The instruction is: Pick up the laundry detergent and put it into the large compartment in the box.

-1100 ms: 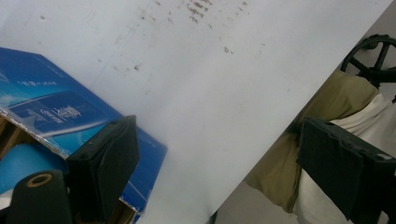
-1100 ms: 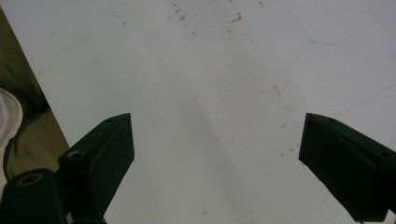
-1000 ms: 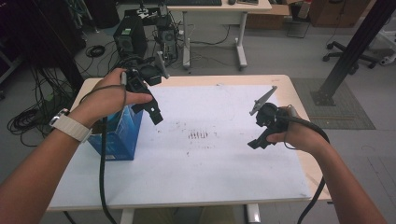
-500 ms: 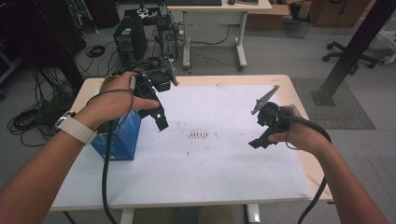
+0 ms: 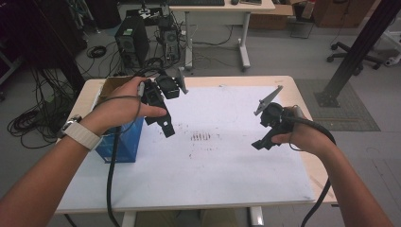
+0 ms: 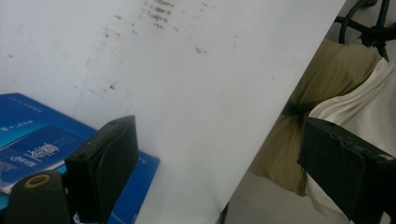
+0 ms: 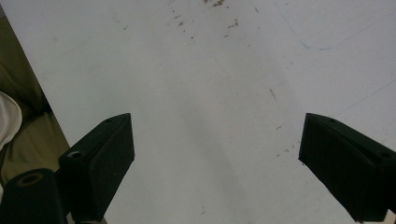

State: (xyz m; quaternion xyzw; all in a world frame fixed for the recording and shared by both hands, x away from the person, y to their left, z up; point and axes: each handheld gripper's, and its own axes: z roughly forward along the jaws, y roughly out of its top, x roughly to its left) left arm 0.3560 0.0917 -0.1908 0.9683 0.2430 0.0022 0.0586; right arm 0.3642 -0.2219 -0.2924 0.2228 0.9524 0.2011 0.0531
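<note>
The left gripper (image 5: 166, 124) is hovering, fingers apart and empty, beside the blue cardboard box (image 5: 124, 142) on the white counter (image 5: 227, 161), seemingly positioned to grasp it, while the right gripper (image 5: 263, 140) is waiting, fingers likewise apart.

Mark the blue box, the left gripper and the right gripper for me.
blue box (image 5: 124, 142): high view, on its blue front side face.
left gripper (image 5: 165, 126): high view, midway between its open fingers.
right gripper (image 5: 261, 142): high view, at the tips of its open fingers.
</note>
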